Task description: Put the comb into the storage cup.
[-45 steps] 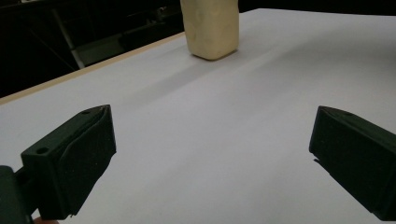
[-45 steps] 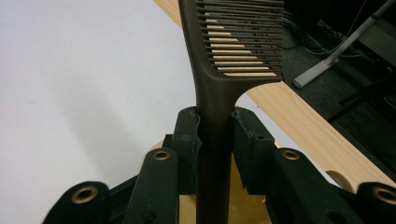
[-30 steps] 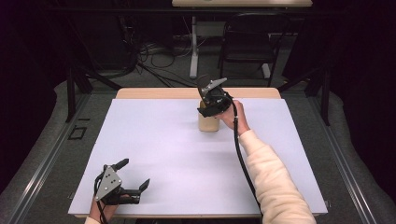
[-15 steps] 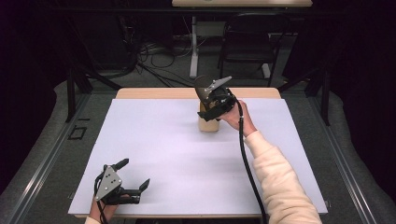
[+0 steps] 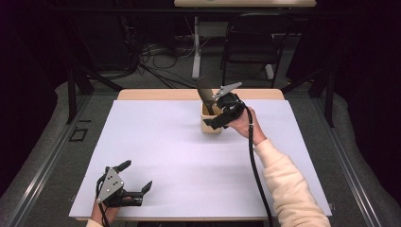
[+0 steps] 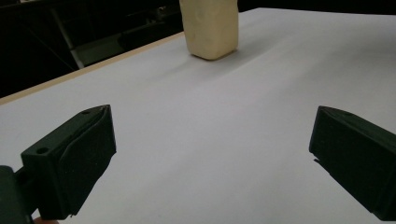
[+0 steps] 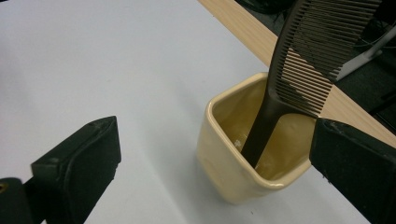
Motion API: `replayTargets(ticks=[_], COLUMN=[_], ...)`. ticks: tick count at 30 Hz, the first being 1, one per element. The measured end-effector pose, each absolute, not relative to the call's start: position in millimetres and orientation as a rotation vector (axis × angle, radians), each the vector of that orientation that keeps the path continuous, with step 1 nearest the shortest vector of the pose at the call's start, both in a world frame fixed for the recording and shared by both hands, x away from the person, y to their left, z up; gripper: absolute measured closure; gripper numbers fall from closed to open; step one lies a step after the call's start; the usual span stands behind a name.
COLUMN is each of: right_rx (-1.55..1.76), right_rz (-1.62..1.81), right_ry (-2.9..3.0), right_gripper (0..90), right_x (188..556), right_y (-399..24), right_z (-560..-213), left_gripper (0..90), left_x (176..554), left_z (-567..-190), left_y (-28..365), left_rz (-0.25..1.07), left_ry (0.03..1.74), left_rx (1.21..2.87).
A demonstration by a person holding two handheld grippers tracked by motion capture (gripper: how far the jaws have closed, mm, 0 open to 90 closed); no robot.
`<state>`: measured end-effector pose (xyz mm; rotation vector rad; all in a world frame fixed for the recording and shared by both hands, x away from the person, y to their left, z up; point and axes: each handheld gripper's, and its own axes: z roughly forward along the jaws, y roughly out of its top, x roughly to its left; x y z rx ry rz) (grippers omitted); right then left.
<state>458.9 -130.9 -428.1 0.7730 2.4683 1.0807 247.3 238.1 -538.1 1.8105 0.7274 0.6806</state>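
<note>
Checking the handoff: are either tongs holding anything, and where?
Nothing. The right tongs have just opened; the comb stands free in the cup. The left tongs are open.

No legible text, seemingly anywhere.

Pale yellow, glossy, square ceramic cup (image 7: 233, 158), plain with no pattern; inside it a dark brown plastic comb (image 7: 299, 70), its fine teeth making a ruled-line pattern. Flat white sheet-covered worktop (image 5: 156, 142) with a light wood edge. Both grippers matt black: left gripper (image 5: 137, 182) bears a grey plate; cream sleeve (image 5: 288, 189).
</note>
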Motion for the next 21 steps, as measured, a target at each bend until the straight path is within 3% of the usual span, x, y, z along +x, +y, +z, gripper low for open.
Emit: replayTargets(ticks=[21], right_rx=[0.782], right_rz=[1.111], right_ry=[2.486], right_gripper=[0.0], right_x=[423], right_y=[-159], right_z=[-447], left_gripper=[0.4], left_x=[247], left_z=[-538], left_y=[238], left_rz=[0.676], left_ry=[0.724], left_rx=[1.812])
